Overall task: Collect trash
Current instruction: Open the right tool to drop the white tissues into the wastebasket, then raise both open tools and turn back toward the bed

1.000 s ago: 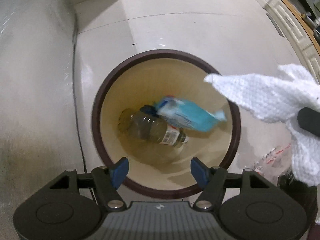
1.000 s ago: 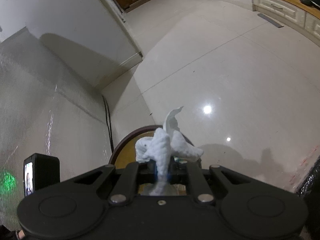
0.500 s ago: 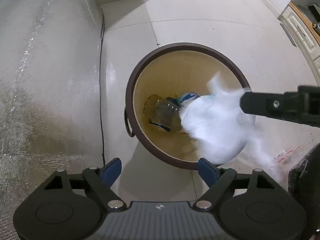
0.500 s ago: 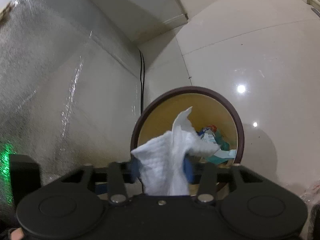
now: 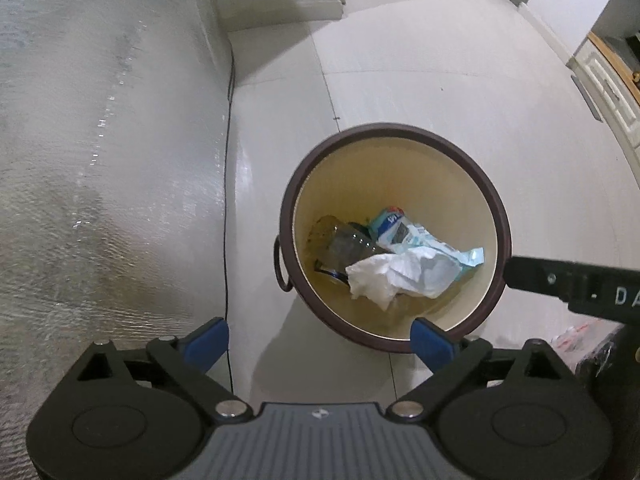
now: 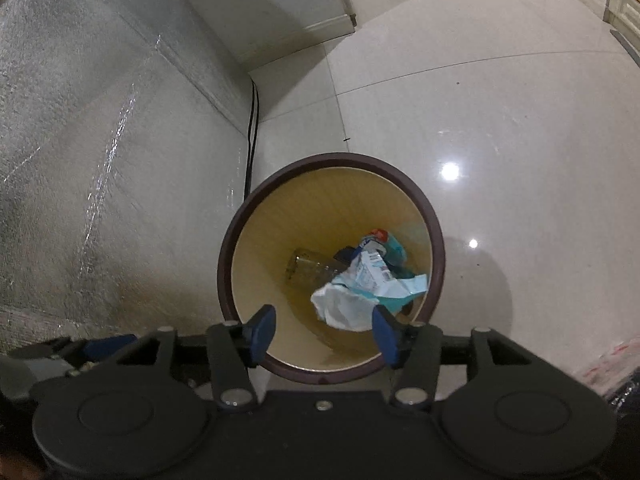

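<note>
Tissue (image 5: 384, 280) now inside bin (image 5: 505, 224), released.

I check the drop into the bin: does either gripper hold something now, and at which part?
Nothing is held. The left gripper and right gripper are open, jaws just opening; the white tissue lies free in the bin.

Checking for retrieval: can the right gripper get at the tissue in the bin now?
Probably yes. The right gripper hangs open over the bin, jaws just opened, nothing between them, and the tissue lies on top of the trash, though deep inside.
</note>
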The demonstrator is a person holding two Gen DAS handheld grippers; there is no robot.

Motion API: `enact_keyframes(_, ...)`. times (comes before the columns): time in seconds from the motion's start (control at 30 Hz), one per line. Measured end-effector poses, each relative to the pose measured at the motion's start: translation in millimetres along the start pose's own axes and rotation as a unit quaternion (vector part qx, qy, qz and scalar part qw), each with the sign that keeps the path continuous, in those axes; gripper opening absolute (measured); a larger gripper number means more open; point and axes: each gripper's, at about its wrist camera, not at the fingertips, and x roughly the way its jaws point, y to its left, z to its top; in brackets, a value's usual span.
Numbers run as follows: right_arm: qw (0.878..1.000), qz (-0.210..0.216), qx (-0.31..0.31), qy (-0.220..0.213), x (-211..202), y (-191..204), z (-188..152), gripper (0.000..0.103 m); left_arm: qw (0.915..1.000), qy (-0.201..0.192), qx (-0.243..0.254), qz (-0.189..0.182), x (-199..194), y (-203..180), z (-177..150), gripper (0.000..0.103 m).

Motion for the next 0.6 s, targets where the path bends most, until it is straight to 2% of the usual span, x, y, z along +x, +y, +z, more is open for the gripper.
enact_keyframes(0.17, 1.0, -0.017, 0.007, -0.008, -4.3, -4.5, -3.7, 0.055, 0.9998, -0.013, -0.013, 0.006, -8.4, 5.7, -3.8, 0.1)
enact_keyframes(0.3, 1.0, -0.013, 0.001, 0.0, 14.1, -6.2, -6.3, 0.036, 0.9996, -0.02, -0.02, 0.002, -3.8, 8.2, -8.2, 0.1)
enact_keyframes(0.37, 1.0, -0.005, 0.016, 0.005, 28.0, -10.4, -8.2, 0.033, 0.9997, -0.016, -0.02, -0.003, 1.5, 8.2, -10.7, 0.1)
enact_keyframes(0.47, 0.999, 0.002, 0.03, 0.013, 46.7, -18.4, -8.5, 0.031, 0.9997, -0.01, -0.017, -0.011, 9.5, 8.5, -13.1, 0.1)
enact_keyframes(0.6, 1.0, 0.011, 0.018, 0.021, 73.2, -22.1, -5.5, 0.03, 0.9994, -0.007, -0.026, -0.022, 20.9, 13.1, -14.0, 0.1)
